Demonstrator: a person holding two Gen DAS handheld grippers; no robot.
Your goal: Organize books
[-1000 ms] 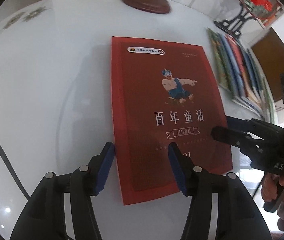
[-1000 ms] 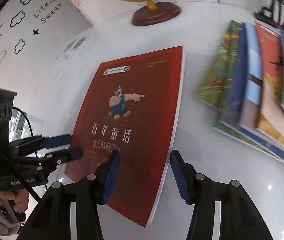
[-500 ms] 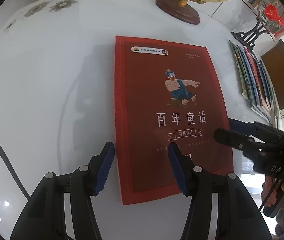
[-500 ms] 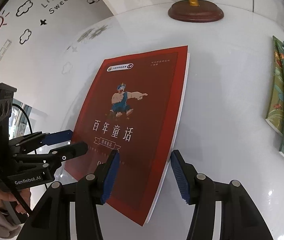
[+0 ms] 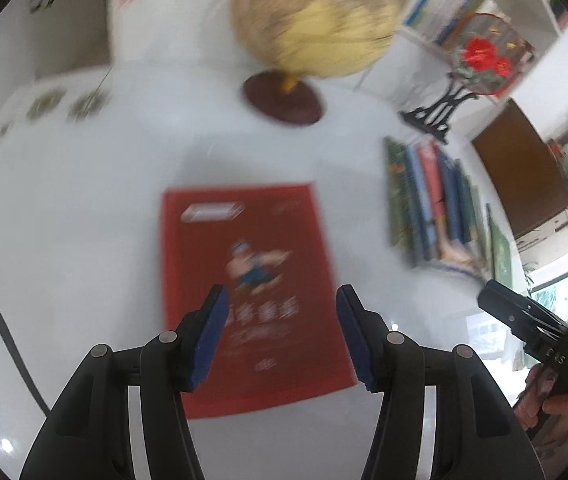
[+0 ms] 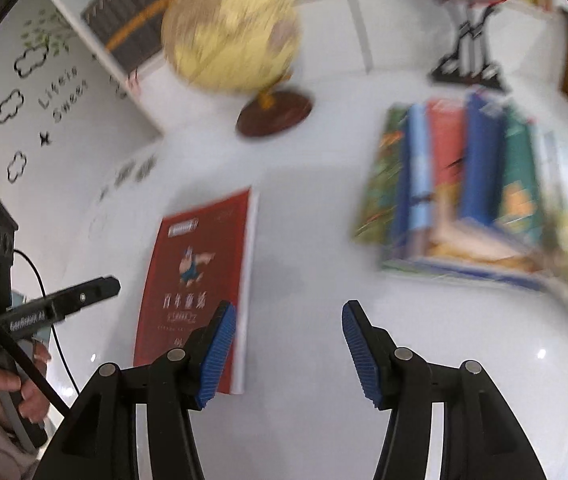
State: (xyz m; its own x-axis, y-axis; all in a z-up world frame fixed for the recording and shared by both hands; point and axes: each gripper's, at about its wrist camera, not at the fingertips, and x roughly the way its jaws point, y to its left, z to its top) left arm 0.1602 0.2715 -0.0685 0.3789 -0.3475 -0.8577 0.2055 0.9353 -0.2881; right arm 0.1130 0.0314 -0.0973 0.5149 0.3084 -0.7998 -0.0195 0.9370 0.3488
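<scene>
A red book [image 5: 252,280] with a cartoon figure on its cover lies flat on the white table [image 5: 84,240]. My left gripper [image 5: 282,336] hovers above its near half, open, nothing between the blue pads. In the right wrist view the same red book [image 6: 200,280] lies left of centre, and my right gripper [image 6: 289,348] hangs open over bare table to its right, holding nothing. A fanned row of thin books [image 6: 475,200] lies at the right, also seen as the row of books [image 5: 431,200] in the left wrist view. Both views are blurred.
A yellow globe [image 5: 315,20] on a dark round base [image 5: 282,98] stands behind the red book. A round red-flower ornament on a black stand [image 5: 479,64] is at the back right. Bookshelves line the wall behind. The other gripper [image 5: 523,316] is at the right edge.
Both grippers have risen away from the red book, which looks smaller and stays flat on the table. More of the globe, shelves and book row has come into view.
</scene>
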